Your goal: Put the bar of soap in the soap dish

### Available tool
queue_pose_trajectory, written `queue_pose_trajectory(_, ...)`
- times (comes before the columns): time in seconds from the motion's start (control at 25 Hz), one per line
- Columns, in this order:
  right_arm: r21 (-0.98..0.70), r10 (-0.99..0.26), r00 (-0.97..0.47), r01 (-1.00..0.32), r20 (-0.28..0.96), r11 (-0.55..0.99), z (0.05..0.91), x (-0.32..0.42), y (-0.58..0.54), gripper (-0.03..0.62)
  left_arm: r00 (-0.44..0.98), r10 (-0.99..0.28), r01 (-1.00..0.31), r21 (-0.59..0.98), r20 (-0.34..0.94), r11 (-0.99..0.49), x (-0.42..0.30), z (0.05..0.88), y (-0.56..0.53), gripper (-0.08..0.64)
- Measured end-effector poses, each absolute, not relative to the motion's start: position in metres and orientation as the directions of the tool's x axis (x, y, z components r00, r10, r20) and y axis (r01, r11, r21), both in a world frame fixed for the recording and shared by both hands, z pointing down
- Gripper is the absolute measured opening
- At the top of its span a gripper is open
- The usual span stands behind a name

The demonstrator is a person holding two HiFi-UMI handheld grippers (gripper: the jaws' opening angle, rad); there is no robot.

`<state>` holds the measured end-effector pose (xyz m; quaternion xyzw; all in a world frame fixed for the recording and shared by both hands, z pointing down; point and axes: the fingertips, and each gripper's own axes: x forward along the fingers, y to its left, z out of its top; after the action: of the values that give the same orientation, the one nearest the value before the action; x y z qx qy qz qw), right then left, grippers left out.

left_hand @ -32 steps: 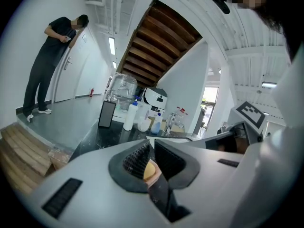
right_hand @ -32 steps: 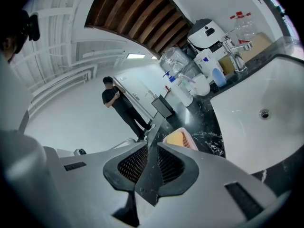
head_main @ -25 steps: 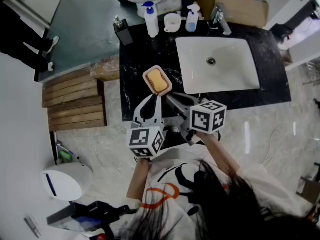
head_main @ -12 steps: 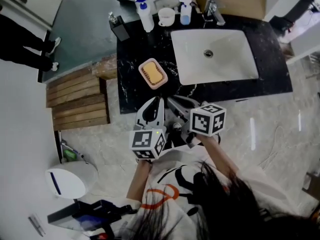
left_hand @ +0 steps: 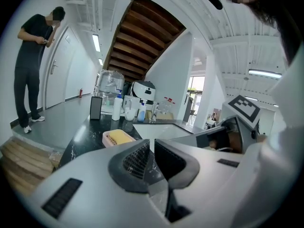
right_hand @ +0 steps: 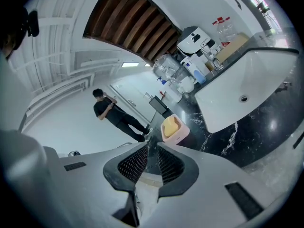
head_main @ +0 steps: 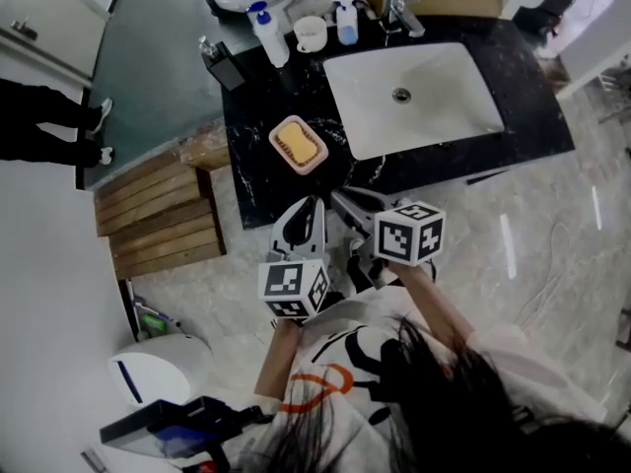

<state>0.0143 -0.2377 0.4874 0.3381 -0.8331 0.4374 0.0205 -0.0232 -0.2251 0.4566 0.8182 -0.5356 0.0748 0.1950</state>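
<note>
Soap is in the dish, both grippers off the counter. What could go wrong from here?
The soap dish lies just ahead of the empty left gripper and right gripper; a forward swing could shove it across the counter. The soap rests loose in it and might slide out.

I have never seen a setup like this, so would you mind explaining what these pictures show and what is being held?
There is no robot: a person holds a two-jaw tool in each hand, the left gripper and the right gripper. One picture comes from a camera on the person's head, looking steeply down; the other two come from cameras riding on the grippers, looking along their jaws. On the black counter, beside the white sink, a pink soap dish holds the yellow bar of soap; bottles and a cup stand at the back. Both grippers are empty, jaws slightly apart.
</note>
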Motion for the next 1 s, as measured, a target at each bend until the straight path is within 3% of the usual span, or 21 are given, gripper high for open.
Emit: queue_pose_trajectory(1.0, -0.658, -0.630, -0.694, -0.660, 0.349, 0.362, 0.479, -0.088, -0.079, 0.044, 0.472, -0.846, -0.868, 0.299, 0.246, -0.397, -0.140, 0.450, -0.074, 0.032)
